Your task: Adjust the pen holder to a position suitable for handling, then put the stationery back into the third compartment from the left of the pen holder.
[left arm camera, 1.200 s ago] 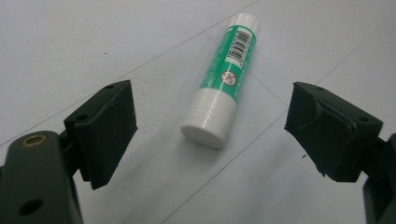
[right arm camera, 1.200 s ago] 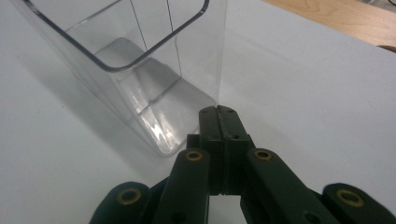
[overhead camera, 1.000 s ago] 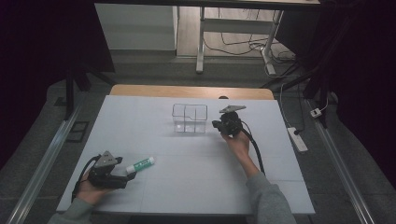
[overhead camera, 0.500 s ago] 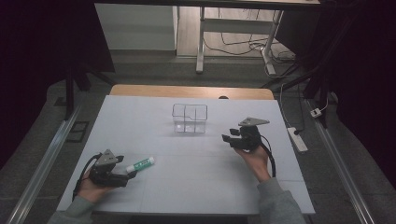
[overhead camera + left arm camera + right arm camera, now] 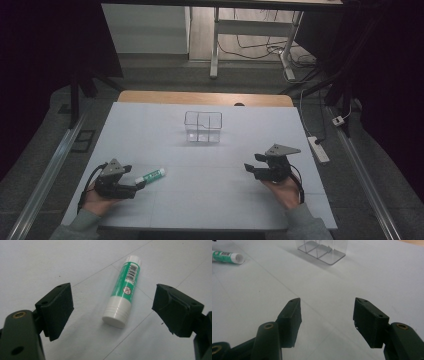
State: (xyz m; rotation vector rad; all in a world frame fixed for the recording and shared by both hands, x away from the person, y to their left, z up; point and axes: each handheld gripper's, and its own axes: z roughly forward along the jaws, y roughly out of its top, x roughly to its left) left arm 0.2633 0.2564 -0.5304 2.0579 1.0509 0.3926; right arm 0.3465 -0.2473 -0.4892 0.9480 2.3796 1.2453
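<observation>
Glue stick [image 5: 123, 292], a round green and white plastic tube with a white cap, lies flat on the white table top [image 5: 210, 200]. It rests on its side near the front left part of the table, well apart from the clear plastic box with little sections inside [image 5: 203, 126], which stands farther back near the middle.

Nearest to the person, the left gripper [image 5: 136, 184] sits low on the table, held in the person's left hand [image 5: 97, 202]. Its two black jaws are wide open, one on each side of the capped end of the glue stick (the pads do not touch it), so it holds nothing.

On the other side of the glue stick, well apart from it, is the right gripper [image 5: 252, 164], held in the person's right hand [image 5: 285, 190]. Its black jaws have just been opening, and they stand apart with only bare table between them. It points across the table toward the glue stick and the clear box.

Farther back, past the clear box, a strip of brown wood [image 5: 200, 97] shows at the far edge of the table.
</observation>
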